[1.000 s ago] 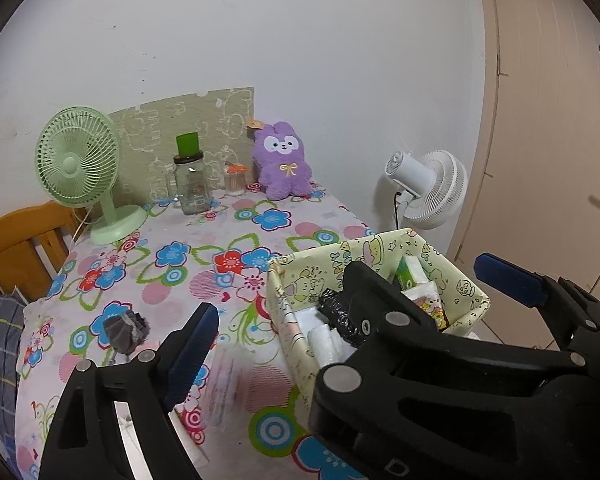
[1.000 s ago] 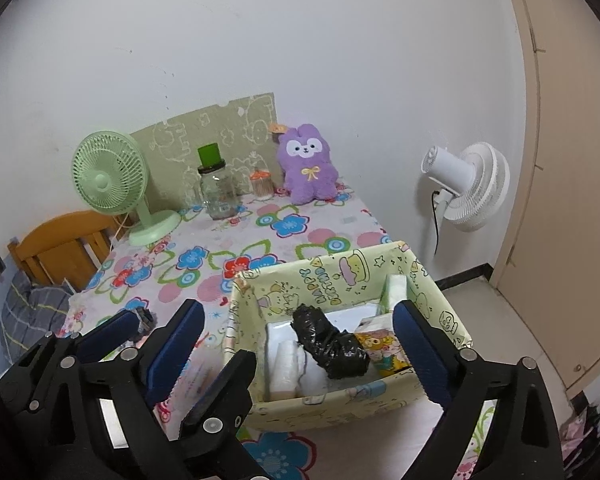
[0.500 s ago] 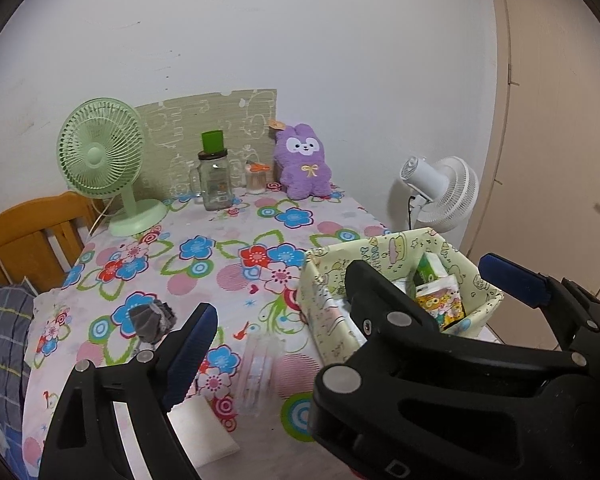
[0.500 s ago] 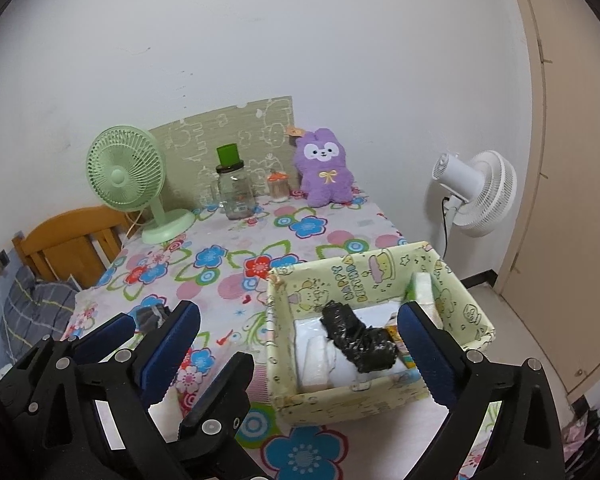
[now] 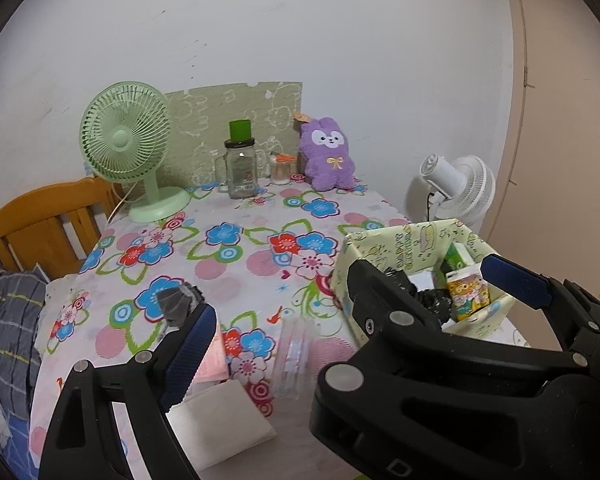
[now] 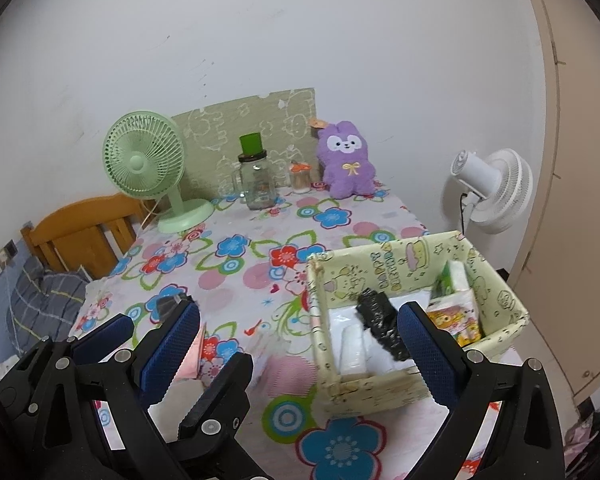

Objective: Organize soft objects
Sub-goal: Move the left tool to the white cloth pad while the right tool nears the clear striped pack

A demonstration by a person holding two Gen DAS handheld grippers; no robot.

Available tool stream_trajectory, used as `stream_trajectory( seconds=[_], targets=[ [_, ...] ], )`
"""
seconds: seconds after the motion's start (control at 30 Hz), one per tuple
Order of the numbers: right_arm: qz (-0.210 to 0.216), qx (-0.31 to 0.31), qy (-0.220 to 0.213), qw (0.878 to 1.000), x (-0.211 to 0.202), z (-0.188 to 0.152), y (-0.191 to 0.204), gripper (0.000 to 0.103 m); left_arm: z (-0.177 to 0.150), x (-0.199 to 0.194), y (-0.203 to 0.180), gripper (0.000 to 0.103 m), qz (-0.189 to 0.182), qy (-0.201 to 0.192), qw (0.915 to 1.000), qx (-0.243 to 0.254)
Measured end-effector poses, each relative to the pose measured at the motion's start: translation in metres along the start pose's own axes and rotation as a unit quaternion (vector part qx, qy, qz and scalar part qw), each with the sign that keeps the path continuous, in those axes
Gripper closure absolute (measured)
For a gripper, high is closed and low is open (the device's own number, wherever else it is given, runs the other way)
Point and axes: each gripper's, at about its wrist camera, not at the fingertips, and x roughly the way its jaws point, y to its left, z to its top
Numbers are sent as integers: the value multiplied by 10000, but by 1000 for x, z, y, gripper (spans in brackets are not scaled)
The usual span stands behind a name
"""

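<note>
Left gripper (image 5: pixel 346 300): you hold its jaws spread wide, nothing between them, above the table's near edge.
Right gripper (image 6: pixel 300 334): jaws also spread and empty.
Box (image 6: pixel 504 294): yellow-green, at the table's right edge; it holds a black bag (image 6: pixel 382 320) and tissue packs (image 6: pixel 456 314).
Grey cloth (image 5: pixel 178 304): crumpled, near the table's left edge.
White pad (image 5: pixel 220 420): at the near edge; possibly folded tissue, view blurred.
Purple plush (image 5: pixel 328 158): upright at the far edge.

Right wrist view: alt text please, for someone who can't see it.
Open right hand-held gripper hovers over a floral tablecloth, before a yellow box holding tissue packs and a black bag. The left hand-held gripper is alongside; a purple plush sits by the wall.
</note>
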Motion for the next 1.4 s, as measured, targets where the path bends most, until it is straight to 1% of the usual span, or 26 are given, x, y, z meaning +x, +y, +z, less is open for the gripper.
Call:
stream_trajectory(
  seconds=[0.3, 0.53, 0.8, 1.03, 1.07, 1.1, 1.17, 1.27, 1.4],
  targets=[
    [99, -68, 49, 9999, 7, -10, 16, 2, -11, 1, 17, 9, 154, 53, 9998, -93],
    [261, -108, 133, 9995, 17, -23, 27, 2, -25, 9, 32, 7, 238, 207, 9993, -225],
    [303, -283, 262, 9988, 30, -34, 39, 3, -40, 20, 45, 7, 228, 376, 9983, -383],
    [369, -376, 435, 9977, 42, -44, 47, 11, -52, 30, 56, 5, 258, 559, 9967, -531],
    [346, -380, 417, 9978, 43, -46, 48, 14, -53, 30, 57, 5, 270, 580, 9965, -544],
    [282, -398, 333, 9983, 42, -48, 50, 15, -55, 31, 59, 5, 281, 603, 9962, -557],
    [243, -468, 307, 9981, 45, -50, 53, 16, -59, 34, 61, 5, 307, 663, 9956, -588],
    [323, -477, 491, 9971, 54, -55, 55, 20, -65, 41, 66, 5, 372, 773, 9943, -627],
    [372, -463, 702, 9958, 66, -64, 57, 20, -74, 50, 70, 5, 428, 939, 9924, -673]
  ],
)
